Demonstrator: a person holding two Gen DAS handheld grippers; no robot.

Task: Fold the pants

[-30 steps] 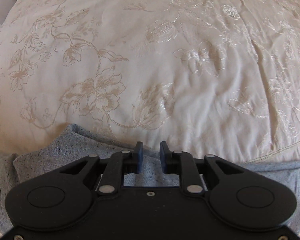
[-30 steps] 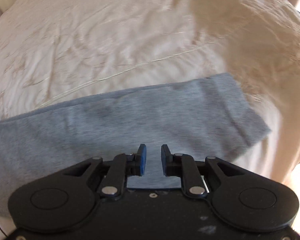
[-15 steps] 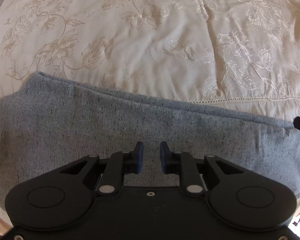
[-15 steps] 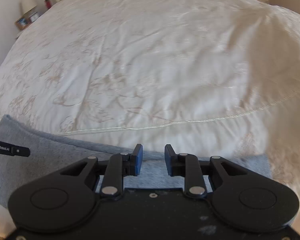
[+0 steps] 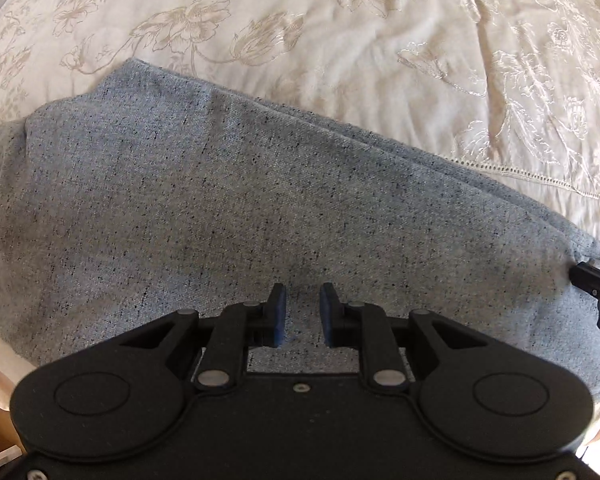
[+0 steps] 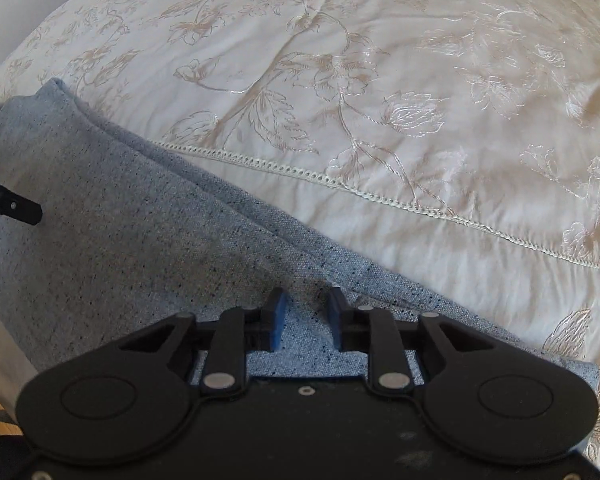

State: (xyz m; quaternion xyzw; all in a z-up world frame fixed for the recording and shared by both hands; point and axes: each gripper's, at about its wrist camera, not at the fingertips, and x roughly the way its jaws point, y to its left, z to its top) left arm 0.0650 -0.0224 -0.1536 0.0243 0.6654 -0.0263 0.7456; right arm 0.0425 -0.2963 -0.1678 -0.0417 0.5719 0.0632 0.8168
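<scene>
The grey pants [image 5: 228,208] lie flat in a long band along the near edge of the cream flowered bedspread [image 5: 380,40]. Above them, the left gripper [image 5: 302,314] and the right gripper [image 6: 307,318] each show a narrow gap between the fingers, holding nothing.

light: soft daylight – sheen on bedspread [image 6: 420,80] | edges: fisheye-bent – slight blur
</scene>
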